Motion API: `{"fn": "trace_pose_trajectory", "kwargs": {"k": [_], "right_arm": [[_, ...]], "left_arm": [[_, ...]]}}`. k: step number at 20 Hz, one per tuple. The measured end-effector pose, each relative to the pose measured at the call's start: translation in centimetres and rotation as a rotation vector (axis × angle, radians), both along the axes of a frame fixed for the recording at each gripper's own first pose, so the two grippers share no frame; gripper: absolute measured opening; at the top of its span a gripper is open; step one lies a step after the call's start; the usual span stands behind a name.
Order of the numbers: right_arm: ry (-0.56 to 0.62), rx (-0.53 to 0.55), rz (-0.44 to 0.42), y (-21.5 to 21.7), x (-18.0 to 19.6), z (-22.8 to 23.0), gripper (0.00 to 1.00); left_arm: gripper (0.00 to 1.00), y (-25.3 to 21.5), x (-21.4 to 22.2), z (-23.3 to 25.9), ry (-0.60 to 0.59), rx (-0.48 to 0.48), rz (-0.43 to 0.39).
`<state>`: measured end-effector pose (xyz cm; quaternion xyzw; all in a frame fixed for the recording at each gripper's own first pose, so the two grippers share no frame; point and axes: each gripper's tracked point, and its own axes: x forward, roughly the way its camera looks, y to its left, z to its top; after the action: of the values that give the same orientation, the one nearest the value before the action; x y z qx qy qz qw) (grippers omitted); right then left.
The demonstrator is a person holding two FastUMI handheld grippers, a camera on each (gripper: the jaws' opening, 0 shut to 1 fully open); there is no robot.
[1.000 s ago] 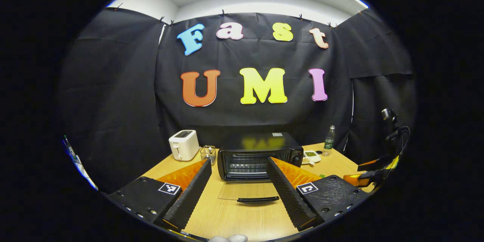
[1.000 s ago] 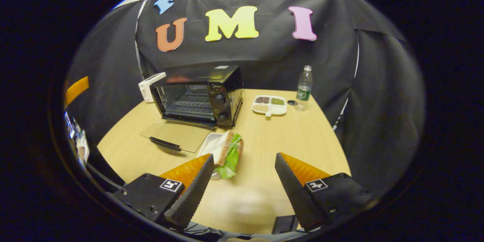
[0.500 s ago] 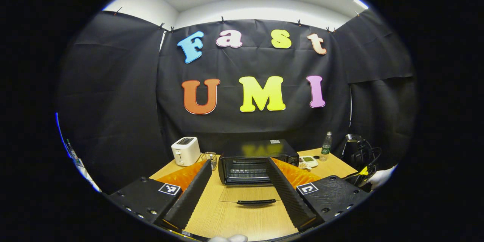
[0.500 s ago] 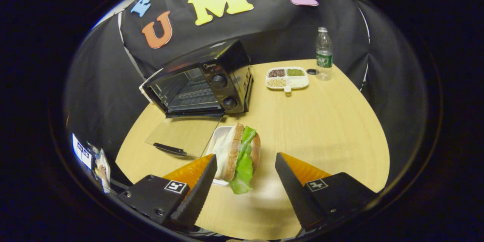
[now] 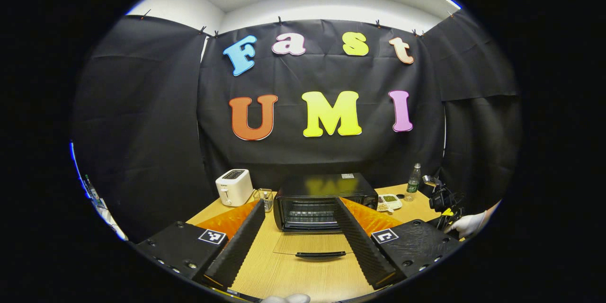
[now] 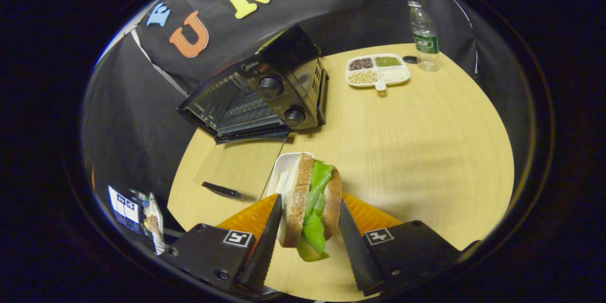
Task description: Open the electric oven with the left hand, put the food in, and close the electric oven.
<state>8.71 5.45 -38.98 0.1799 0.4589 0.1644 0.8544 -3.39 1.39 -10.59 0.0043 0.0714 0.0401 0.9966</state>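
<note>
The black electric oven [image 5: 326, 196] stands at the middle of the table, its glass door [image 5: 312, 245] folded flat onto the tabletop, handle [image 5: 320, 255] toward me. My left gripper [image 5: 298, 246] hangs open in front of that door, holding nothing. In the right gripper view the oven [image 6: 274, 90] is at upper left with its door [image 6: 241, 165] down. A sandwich [image 6: 312, 184] of brown bread and green lettuce stands on edge over a white plate [image 6: 283, 168]. My right gripper [image 6: 310, 201] is shut on the sandwich, one finger against each slice.
A white toaster [image 5: 233, 186] and a small wire rack [image 5: 263, 195] stand left of the oven. To its right are a divided tray of beans [image 6: 376, 68] and a water bottle [image 6: 424, 33]. A gloved hand [image 5: 466, 225] shows at far right. Bare wood lies right of the plate.
My right gripper moved down onto the sandwich and closed from wide open to pressing both slices. The left gripper stayed open and almost still before the lowered door.
</note>
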Motion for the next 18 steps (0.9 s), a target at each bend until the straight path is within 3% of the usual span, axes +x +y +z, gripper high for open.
{"fn": "trace_pose_trajectory", "kwargs": {"k": [3, 4, 6, 8, 11, 12, 13, 14, 17, 18], "right_arm": [[0.022, 0.056, 0.009, 0.2, 0.2, 0.4, 0.62], [0.031, 0.075, 0.01, 0.4, 0.1, 0.3, 0.5], [0.04, 0.09, 0.011, 0.5, 0.1, 0.5, 0.39], [0.04, 0.101, 0.003, 0.6, 0.1, 1.0, 0.36], [-0.004, 0.084, -0.004, 0.6, 0.6, 3.0, 0.41], [-0.026, 0.081, -0.01, 0.8, 0.8, 3.9, 0.36], [-0.046, 0.082, -0.02, 0.9, 0.9, 4.8, 0.41], [-0.063, 0.091, -0.033, 1.3, 1.1, 5.8, 0.36], [-0.101, 0.163, -0.094, 3.3, 1.7, 8.3, 0.41], [-0.112, 0.193, -0.125, 4.2, 2.0, 8.9, 0.36]], "left_arm": [[0.96, -0.3, 0.1, -0.2, 0.01, 0.002, 0.0], [0.96, -0.4, 0.3, -0.4, 0.014, 0.003, -0.002], [0.96, -0.4, 0.4, -0.4, 0.02, 0.004, -0.004], [0.96, -0.4, 0.6, -0.3, 0.019, 0.001, -0.006], [0.95, -0.2, 0.6, 0.2, 0.01, -0.002, -0.014], [0.96, 0.0, 0.5, 0.2, 0.007, 0.0, -0.02], [0.96, 0.1, 0.5, 0.2, 0.006, 0.001, -0.023], [0.96, 0.4, 0.6, 0.3, 0.006, -0.001, -0.027], [0.96, 0.9, 0.4, 0.3, 0.006, -0.011, -0.041], [0.96, 1.1, 0.3, 0.1, 0.007, -0.014, -0.048]]}}
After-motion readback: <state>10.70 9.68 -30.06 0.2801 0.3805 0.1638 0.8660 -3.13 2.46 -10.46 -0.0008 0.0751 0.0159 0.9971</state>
